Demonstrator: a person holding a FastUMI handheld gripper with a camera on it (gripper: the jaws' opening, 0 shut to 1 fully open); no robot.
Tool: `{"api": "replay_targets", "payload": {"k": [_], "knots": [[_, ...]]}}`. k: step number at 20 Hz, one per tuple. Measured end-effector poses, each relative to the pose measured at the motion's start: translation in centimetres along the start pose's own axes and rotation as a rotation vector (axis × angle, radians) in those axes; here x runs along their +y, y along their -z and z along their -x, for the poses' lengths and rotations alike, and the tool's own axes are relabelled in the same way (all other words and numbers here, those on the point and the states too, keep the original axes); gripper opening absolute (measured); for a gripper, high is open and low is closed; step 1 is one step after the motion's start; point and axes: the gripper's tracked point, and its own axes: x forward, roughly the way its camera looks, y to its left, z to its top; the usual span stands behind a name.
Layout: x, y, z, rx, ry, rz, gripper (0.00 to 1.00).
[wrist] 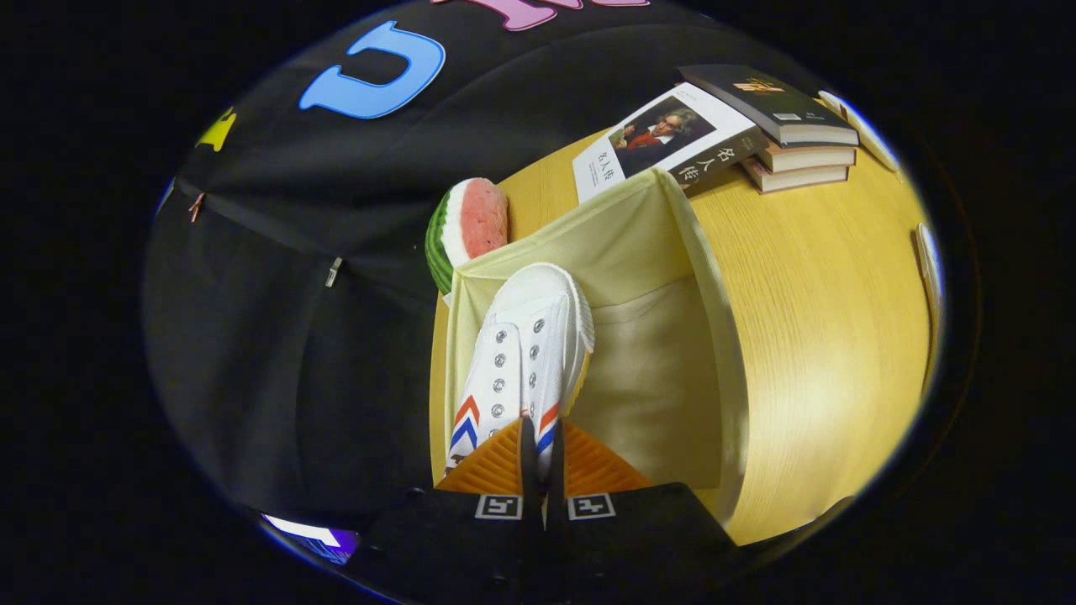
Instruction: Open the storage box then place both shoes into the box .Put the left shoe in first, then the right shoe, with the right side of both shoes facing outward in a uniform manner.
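Over the open storage box (656, 370) on the table (824, 336), my claw (540, 449) is pinching, nearly closed, a white shoe (525, 353), toe pointing inside along the box's wall nearest the watermelon slice (466, 231).

Staged recording booth, not a lived-in room: black cloth wall (277, 336) behind a wood desk (824, 336). Props set out like a home study: stacked books (790, 126), watermelon-slice toy (466, 231), fabric box (656, 336).
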Motion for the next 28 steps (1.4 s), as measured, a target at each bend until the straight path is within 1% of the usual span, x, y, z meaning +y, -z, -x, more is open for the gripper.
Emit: {"api": "replay_targets", "payload": {"k": [4,7,8,9,10,11,12,14,18,20,22,24,25,26,28], "knots": [[-1.8,-0.2,-1.3,-0.011,0.048,0.019,0.05],[-1.8,0.0,-2.2,0.000,0.058,0.020,0.05],[-1.7,-0.1,-2.2,-0.001,0.052,0.015,0.05],[-1.1,-0.1,-2.1,-0.006,0.032,0.016,0.08],[-0.7,-0.8,-1.1,-0.037,0.020,0.024,0.17],[0.0,-1.4,-0.8,-0.061,-0.013,0.021,0.28],[1.1,-1.7,-0.2,-0.073,-0.052,0.011,0.51],[0.7,-2.9,2.4,-0.120,-0.043,0.054,0.99],[-1.0,-5.5,8.8,-0.215,-0.034,0.195,0.99],[-4.1,-6.9,12.3,-0.264,0.011,0.254,0.99],[-9.0,-8.4,15.8,-0.308,0.103,0.309,0.99],[-15.7,-9.6,19.0,-0.328,0.227,0.354,0.99],[-18.7,-9.4,20.8,-0.331,0.291,0.370,0.99],[-21.7,-9.7,22.3,-0.331,0.350,0.375,0.99],[-27.7,-9.9,25.0,-0.313,0.438,0.353,0.99]]}}
